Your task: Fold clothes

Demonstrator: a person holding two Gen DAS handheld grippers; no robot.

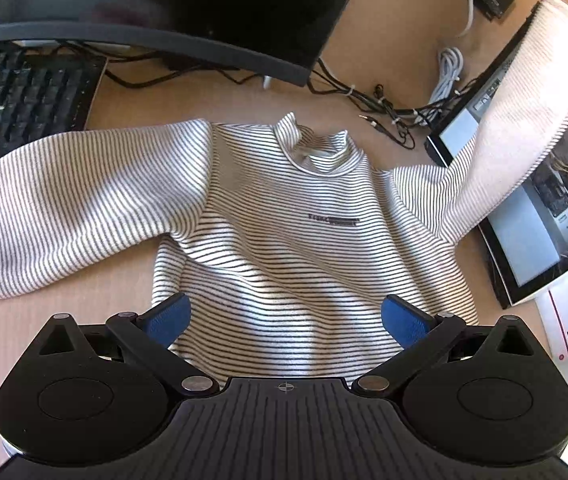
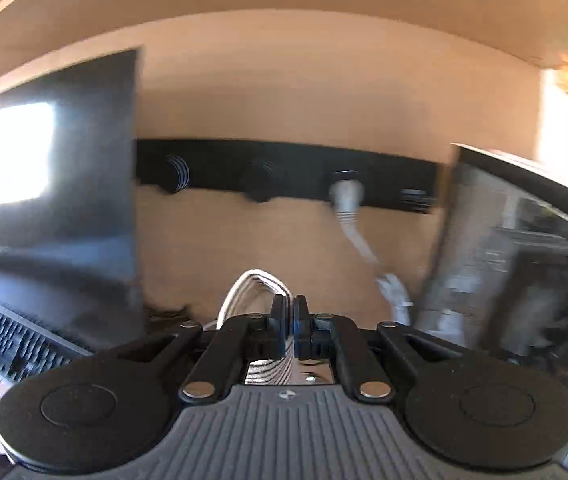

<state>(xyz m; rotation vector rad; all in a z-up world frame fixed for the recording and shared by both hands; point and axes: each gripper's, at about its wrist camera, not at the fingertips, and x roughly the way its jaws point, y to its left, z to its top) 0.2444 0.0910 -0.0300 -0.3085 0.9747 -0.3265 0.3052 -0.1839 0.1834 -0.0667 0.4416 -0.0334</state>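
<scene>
Two hand-held grippers work the striped sweater (image 1: 284, 240): the right hand-held gripper (image 2: 288, 320) pinches the sleeve (image 1: 524, 112), raising it for folding inward; the left hand-held gripper (image 1: 286, 320) hovers wide above the hem.

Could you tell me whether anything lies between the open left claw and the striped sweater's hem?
Nothing visible does. The left claw hangs open directly over the sweater hem, with only fabric between its fingers. The right claw is shut on the raised sleeve, off to the side.
</scene>
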